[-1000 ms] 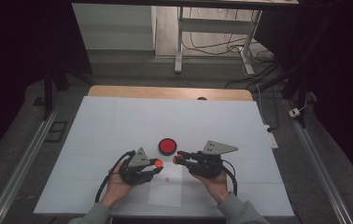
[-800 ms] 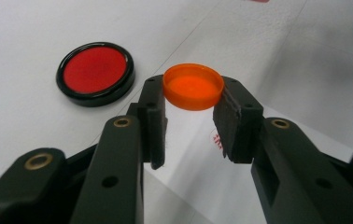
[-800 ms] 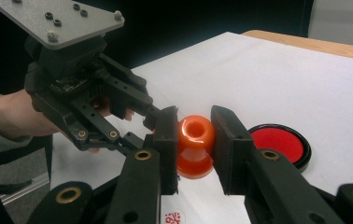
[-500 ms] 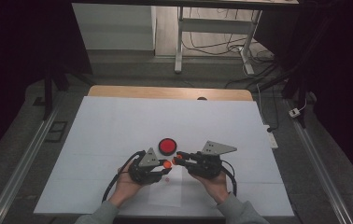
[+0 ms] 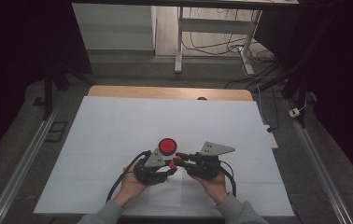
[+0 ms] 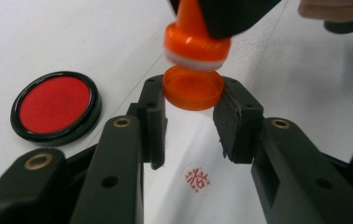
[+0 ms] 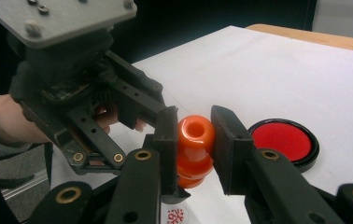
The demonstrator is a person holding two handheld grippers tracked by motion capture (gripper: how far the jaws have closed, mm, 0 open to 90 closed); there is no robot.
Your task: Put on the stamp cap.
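My right gripper (image 7: 194, 122) is shut on an orange stamp (image 7: 194, 144), gripping its handle, above the white table. My left gripper (image 6: 193, 86) is shut on the stamp's orange cap (image 6: 194, 93), which sits just under the stamp's face (image 6: 195, 44); whether they touch I cannot tell. In the high view the two grippers meet tip to tip near the front edge, left gripper (image 5: 164, 167) and right gripper (image 5: 181, 160). A red ink pad (image 5: 167, 146) in a black case lies just behind them. A red seal print (image 6: 197, 178) marks the paper below.
The white tabletop (image 5: 118, 121) stretches wide behind and to both sides of the hands. A wooden strip (image 5: 165, 92) marks its far edge. A sheet of paper (image 5: 165, 198) lies at the front edge under the grippers. Cables trail from both grippers toward the person.
My left gripper has moved right toward the right gripper, bringing the cap up to the stamp. The right gripper has stayed where it was.
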